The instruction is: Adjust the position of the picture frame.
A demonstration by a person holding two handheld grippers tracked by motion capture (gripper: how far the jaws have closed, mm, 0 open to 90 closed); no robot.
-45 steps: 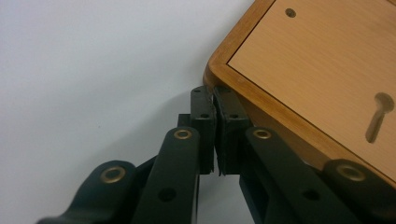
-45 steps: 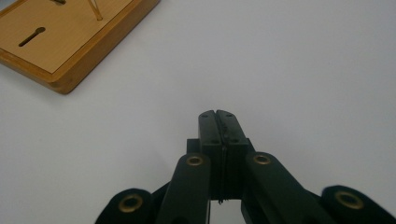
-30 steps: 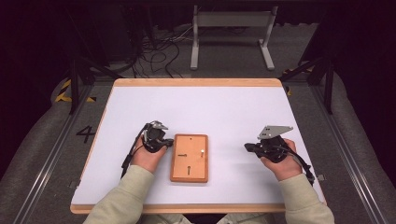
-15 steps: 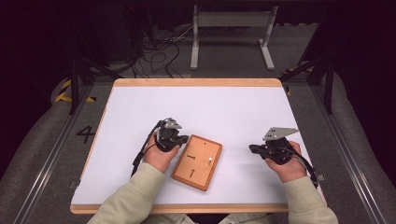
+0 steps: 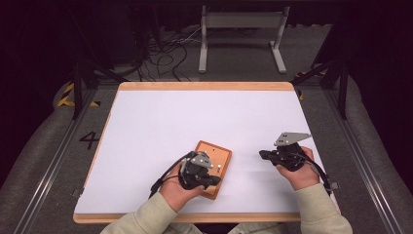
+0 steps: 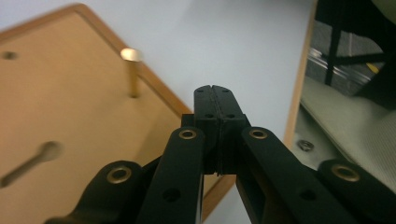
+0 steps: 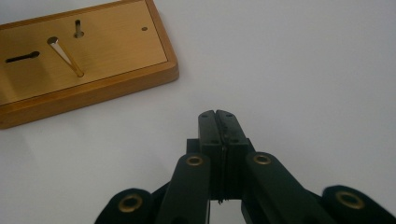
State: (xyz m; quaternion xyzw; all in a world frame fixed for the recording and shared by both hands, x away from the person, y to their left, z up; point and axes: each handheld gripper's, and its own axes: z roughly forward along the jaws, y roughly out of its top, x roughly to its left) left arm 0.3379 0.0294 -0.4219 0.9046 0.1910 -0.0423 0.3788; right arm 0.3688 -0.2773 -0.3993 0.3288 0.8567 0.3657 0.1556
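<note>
A small wooden board (image 5: 216, 155) lies tilted on the white table top (image 5: 195, 117), near the front middle. It carries an upright brass peg (image 6: 133, 70) and a keyhole slot (image 6: 32, 158). My left gripper (image 5: 215, 181) hovers over the board's near end with its jaws shut and nothing between them; in the left gripper view its tips (image 6: 215, 88) sit past the board's edge (image 6: 159, 93). My right gripper (image 5: 263, 155) rests to the right of the board, jaws shut and empty. In the right gripper view its tips (image 7: 217, 114) point at bare table, with the board (image 7: 116, 56) and peg (image 7: 65, 56) at upper left.
The table has a wooden rim (image 5: 204, 86). A metal stand (image 5: 241, 34) and loose cables (image 5: 160, 53) lie on the floor behind it. Floor rails run along both sides, and a painted "4" (image 5: 90, 140) marks the floor at left.
My left hand swung right, from beside the board's left edge to above its near end. The board turned clockwise and slid slightly right. The right hand stayed put.
</note>
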